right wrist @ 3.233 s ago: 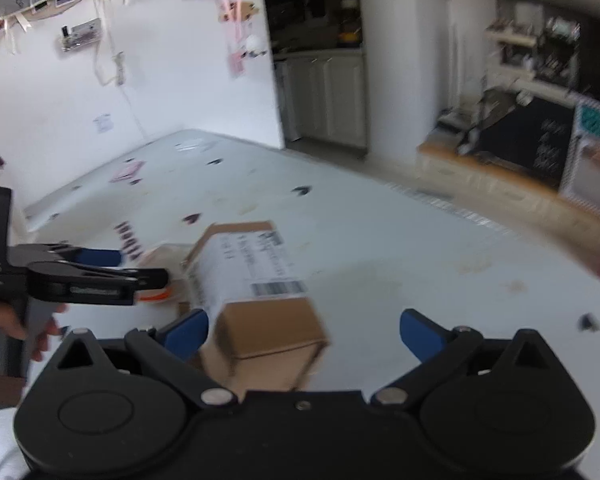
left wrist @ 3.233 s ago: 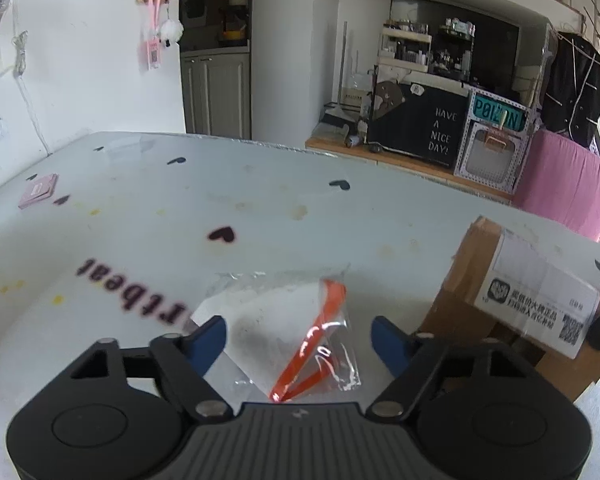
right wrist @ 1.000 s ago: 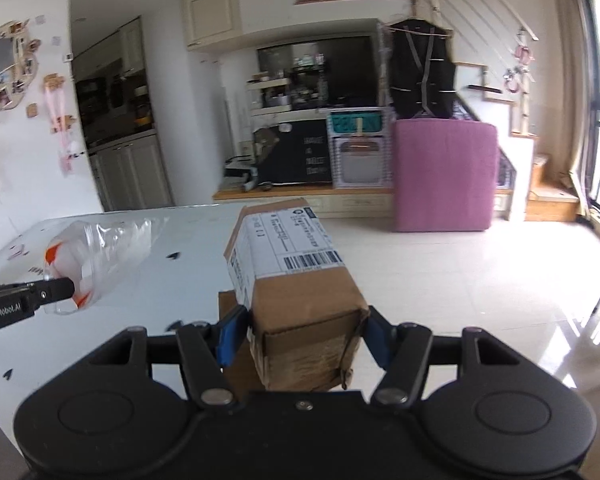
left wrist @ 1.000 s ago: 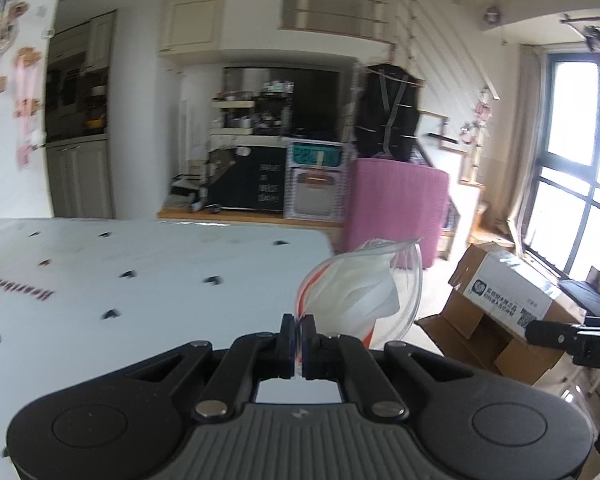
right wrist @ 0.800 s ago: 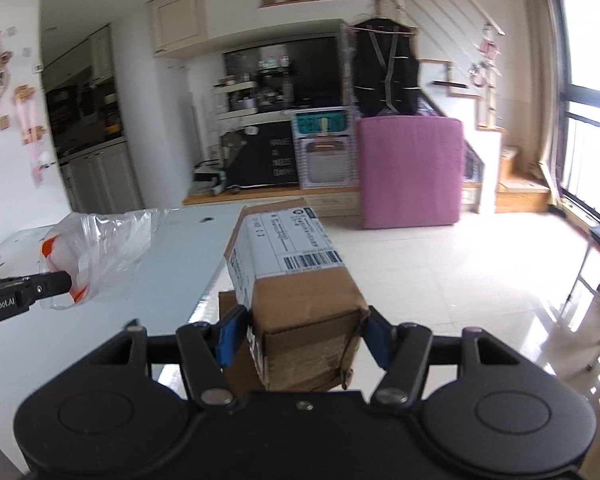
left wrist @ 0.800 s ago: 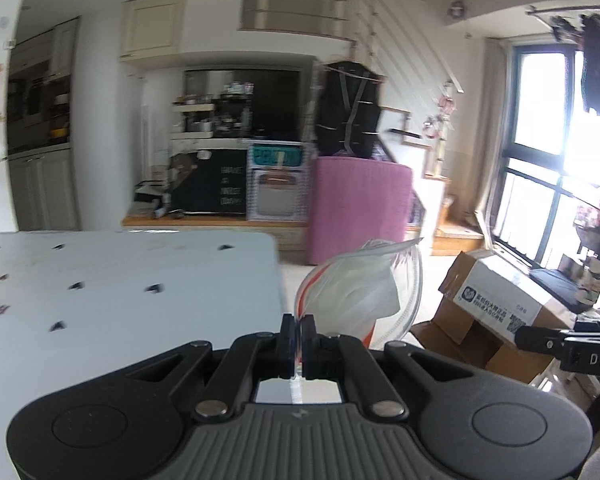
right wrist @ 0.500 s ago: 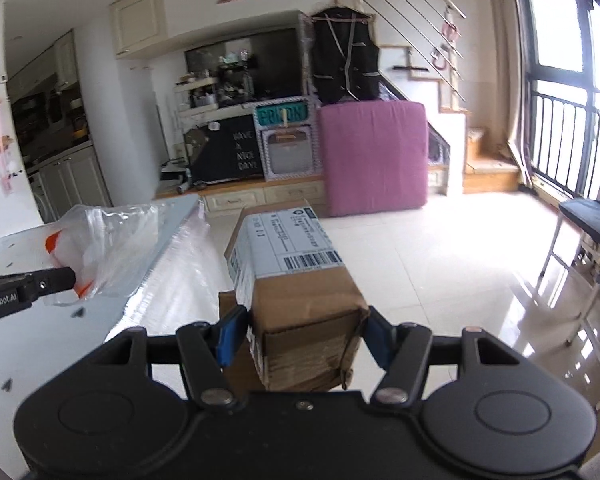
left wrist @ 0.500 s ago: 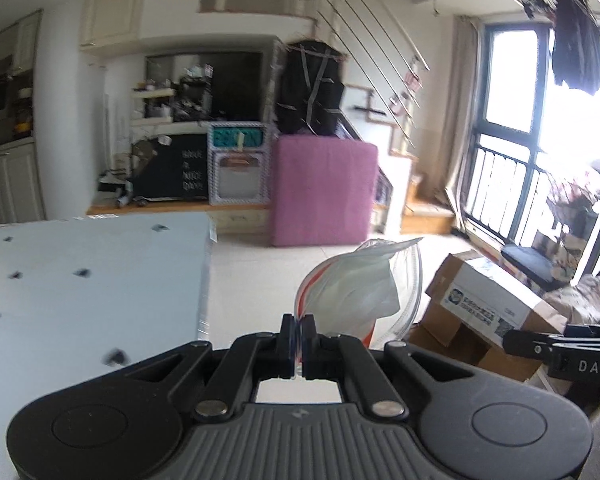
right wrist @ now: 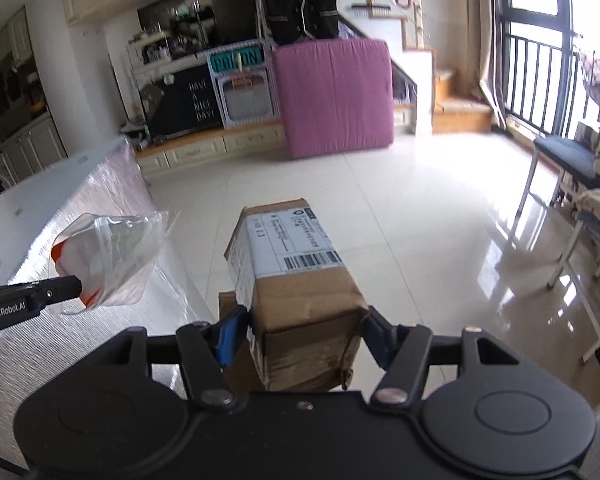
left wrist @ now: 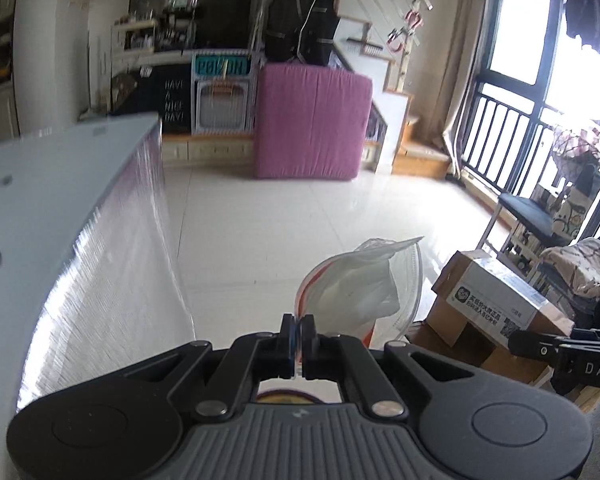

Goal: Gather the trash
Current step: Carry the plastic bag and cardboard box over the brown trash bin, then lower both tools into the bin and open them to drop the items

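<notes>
**Both hands loaded, out over the floor**

On the left, the table (left wrist: 40, 184) edge is sliding by. The left gripper (left wrist: 298, 330) is pinching the clear plastic bag (left wrist: 356, 288) tight at its orange-striped edge, white paper bunched inside, the bag sticking up past the tips. Further right, the right gripper (right wrist: 304, 330) is clamping the cardboard box (right wrist: 296, 276) between both blue pads, label up, above the glossy tiled floor (right wrist: 420, 208).
</notes>
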Available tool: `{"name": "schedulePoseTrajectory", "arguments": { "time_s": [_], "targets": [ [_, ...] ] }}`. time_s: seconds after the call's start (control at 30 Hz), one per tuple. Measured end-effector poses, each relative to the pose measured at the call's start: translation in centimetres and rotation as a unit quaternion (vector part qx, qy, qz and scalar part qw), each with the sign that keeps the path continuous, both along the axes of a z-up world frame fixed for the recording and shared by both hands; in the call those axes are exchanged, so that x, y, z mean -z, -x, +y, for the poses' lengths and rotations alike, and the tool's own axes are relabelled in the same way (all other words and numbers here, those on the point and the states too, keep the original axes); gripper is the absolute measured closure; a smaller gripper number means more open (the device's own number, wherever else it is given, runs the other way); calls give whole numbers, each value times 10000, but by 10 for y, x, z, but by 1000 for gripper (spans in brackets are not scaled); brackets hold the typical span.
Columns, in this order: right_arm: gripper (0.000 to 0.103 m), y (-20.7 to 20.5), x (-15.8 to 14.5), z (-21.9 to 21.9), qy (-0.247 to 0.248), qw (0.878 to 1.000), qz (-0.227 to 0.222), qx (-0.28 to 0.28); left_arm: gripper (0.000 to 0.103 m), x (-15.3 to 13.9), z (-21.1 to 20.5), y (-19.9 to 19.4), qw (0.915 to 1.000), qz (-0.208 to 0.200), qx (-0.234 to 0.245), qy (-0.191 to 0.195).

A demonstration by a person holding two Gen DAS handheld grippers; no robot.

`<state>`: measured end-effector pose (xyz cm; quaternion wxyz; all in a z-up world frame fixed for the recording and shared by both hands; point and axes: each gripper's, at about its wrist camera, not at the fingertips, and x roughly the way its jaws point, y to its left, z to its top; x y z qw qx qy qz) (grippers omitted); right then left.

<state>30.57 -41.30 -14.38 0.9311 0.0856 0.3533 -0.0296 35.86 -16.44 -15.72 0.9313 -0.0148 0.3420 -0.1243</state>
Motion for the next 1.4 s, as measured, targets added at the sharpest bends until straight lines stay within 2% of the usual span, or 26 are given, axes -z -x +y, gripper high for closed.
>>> {"name": "schedulePoseTrajectory", "arguments": {
  "time_s": [0.27, 0.5, 0.6, 0.8, 0.93, 1.13, 1.27, 1.4],
  "targets": [
    [40, -18, 69, -4, -111, 9982, 582, 14, 102, 90, 12, -20, 9960, 781, -444, -1],
    [40, -47, 140, 0, -27, 9920, 1263, 1, 102, 158, 30, -46, 9899, 1205, -732, -128],
    [40, -65, 169, 4, 8, 9883, 1525, 5, 101, 185, 37, -56, 9874, 1309, -890, -60],
    [40, -111, 230, 25, 72, 9780, 2056, -359, 101, 238, 49, -76, 9794, 1426, -1418, 199],
    [40, -140, 272, 40, 100, 9670, 2467, -619, 101, 287, 43, -93, 9674, 1839, -1694, 398],
    [40, -175, 329, 54, -21, 9551, 2932, -421, 101, 344, 42, -110, 9552, 2116, -1956, 681],
    [40, -197, 366, 62, 117, 9502, 3088, -393, 101, 373, 44, -121, 9531, 2176, -1998, 652],
    [42, -210, 411, 85, 137, 9351, 3490, -599, 101, 400, 45, -127, 9513, 2378, -1851, 653]
  ]
}}
